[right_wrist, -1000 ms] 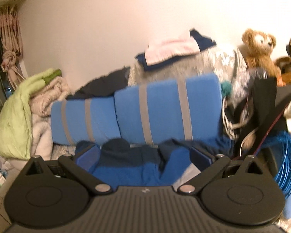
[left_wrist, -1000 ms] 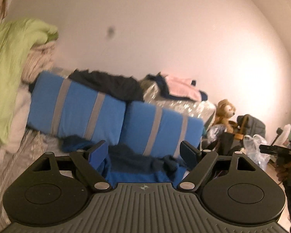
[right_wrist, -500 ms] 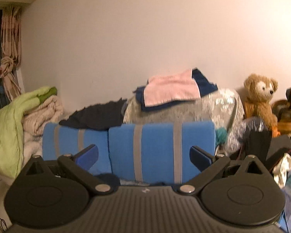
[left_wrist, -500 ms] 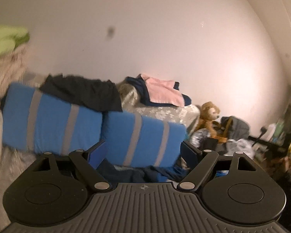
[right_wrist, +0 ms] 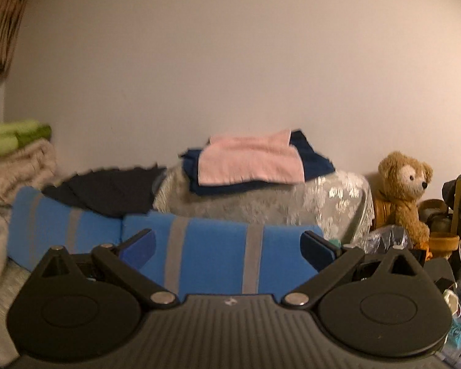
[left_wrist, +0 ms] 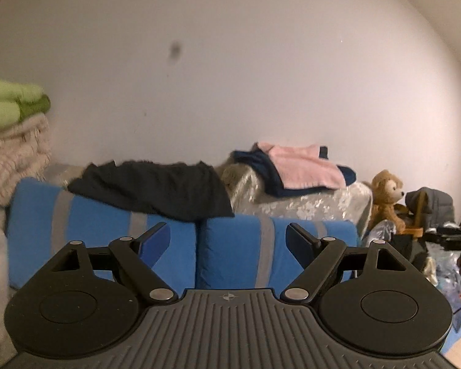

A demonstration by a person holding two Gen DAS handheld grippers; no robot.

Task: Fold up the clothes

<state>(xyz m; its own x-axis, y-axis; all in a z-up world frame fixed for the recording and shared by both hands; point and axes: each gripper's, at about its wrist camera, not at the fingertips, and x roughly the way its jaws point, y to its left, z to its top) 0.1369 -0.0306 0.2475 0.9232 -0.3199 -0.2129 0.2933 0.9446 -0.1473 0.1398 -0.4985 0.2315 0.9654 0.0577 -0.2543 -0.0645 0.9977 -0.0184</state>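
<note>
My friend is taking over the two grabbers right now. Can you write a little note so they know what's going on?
Left gripper: open, holding nothing.
Right gripper: open, holding nothing.
Clothes: a black garment lies unfolded, draped over the blue cushions with grey stripes. A folded pink cloth sits on a folded navy garment, up on the silvery patterned cover.
Done: those two look folded.
Left: the black garment; neither gripper touches it.
</note>
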